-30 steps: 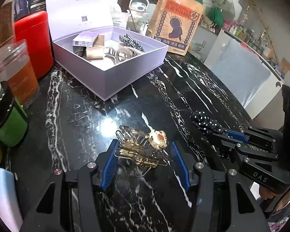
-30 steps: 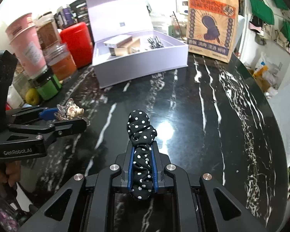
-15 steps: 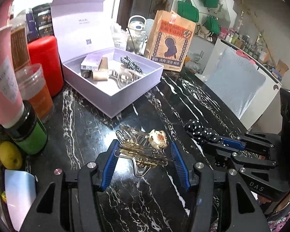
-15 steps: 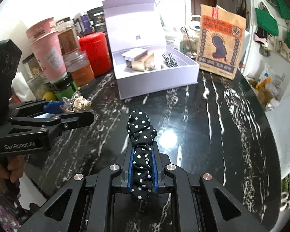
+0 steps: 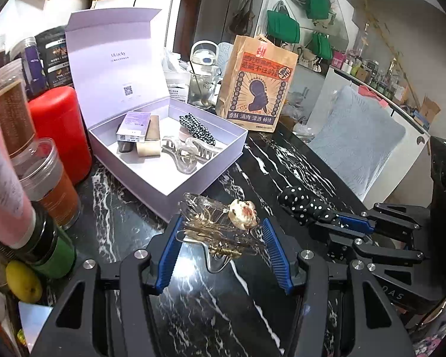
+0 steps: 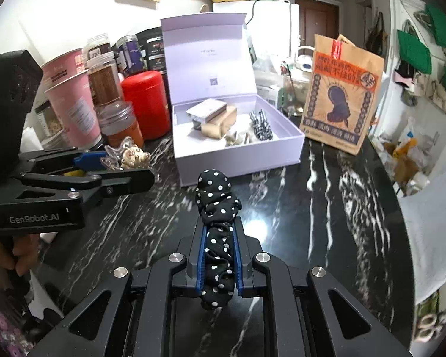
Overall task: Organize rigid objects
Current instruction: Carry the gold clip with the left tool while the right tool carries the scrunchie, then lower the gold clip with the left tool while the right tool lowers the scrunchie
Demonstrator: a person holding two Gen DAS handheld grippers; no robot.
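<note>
**Two pairs of tongs, each with a hair piece, above the marble bench**

The bench (image 5: 282, 160) is glossy black stone shot through with white veins, and it throws back the ceiling light. Above it, the left tongs (image 5: 220, 238) stand partly open, their ribbed blue pads pressed on either side of a clear plastic hair claw (image 5: 217, 223). The claw has curved see-through teeth, a brass-coloured coil spring and a small cream bead-like ornament on top. It sits clear of the stone.

The right tongs (image 6: 218, 255) are closed tight on a black scrunchie (image 6: 217, 208) of soft gathered cloth with white polka dots. One end bulges out past the tips, the other hangs behind the pads.

Ahead of both stands a pale lilac gift box (image 5: 217, 163) of stiff card, lid tipped up at the back. Inside lie a small lilac carton, a tan block, a large frosted claw clip (image 5: 187, 151) and a black-and-white checked hair tie (image 5: 196, 128).

Crowding the box's left side are a smooth red canister (image 5: 59, 131), a clear jar with orange contents (image 5: 50, 184), a pink paper cup (image 6: 74, 107) and a green-labelled jar (image 5: 56, 255). A brown paper bag (image 5: 258, 86) with orange print stands just beyond the box's far right corner. The stretch of stone between the tongs and the box is bare.
</note>
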